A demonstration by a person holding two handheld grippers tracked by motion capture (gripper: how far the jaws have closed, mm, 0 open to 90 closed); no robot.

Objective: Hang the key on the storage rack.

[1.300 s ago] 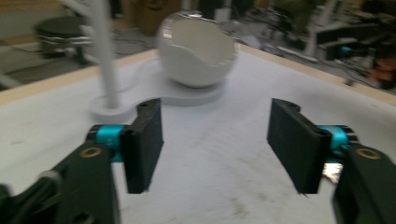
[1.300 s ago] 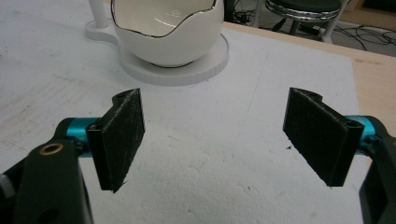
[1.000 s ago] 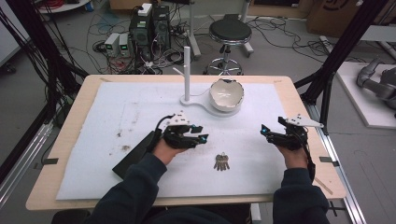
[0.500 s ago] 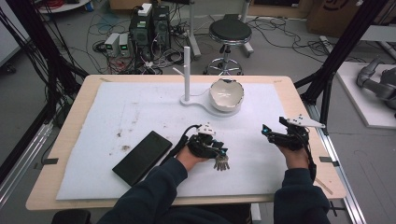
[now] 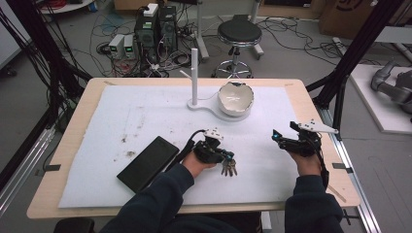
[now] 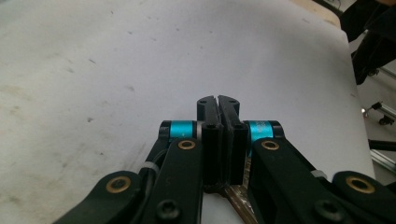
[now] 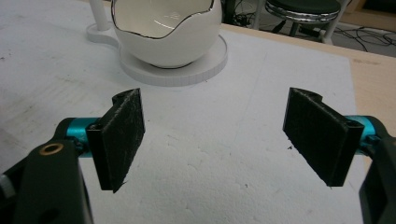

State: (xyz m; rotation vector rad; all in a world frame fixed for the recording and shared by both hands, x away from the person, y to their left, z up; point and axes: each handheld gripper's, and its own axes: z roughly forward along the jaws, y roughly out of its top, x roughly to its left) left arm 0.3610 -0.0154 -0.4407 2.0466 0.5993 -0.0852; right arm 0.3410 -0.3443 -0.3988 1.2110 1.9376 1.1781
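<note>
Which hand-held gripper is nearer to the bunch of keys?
Left. The left hand-held gripper is shut on the keys; the right hand-held gripper is open, apart to their right.

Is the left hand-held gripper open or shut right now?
Shut. The left hand-held gripper shows black jaws pressed together, just closed, on the bunch of metal keys lying on the white mat.

The right hand-held gripper [image 7: 212, 140] holds its two black padded jaws wide apart, one at about 8 o'clock and the other at 4 o'clock, with nothing but white foam sheet [image 7: 210, 177] between them. Up at 11 o'clock a white eggshell-shaped bowl [image 7: 166, 32] with a jagged dark-edged rim sits on a round white base [image 7: 187, 70]. The bare wooden desk [image 7: 369, 70] edge shows at 2 o'clock.
</note>
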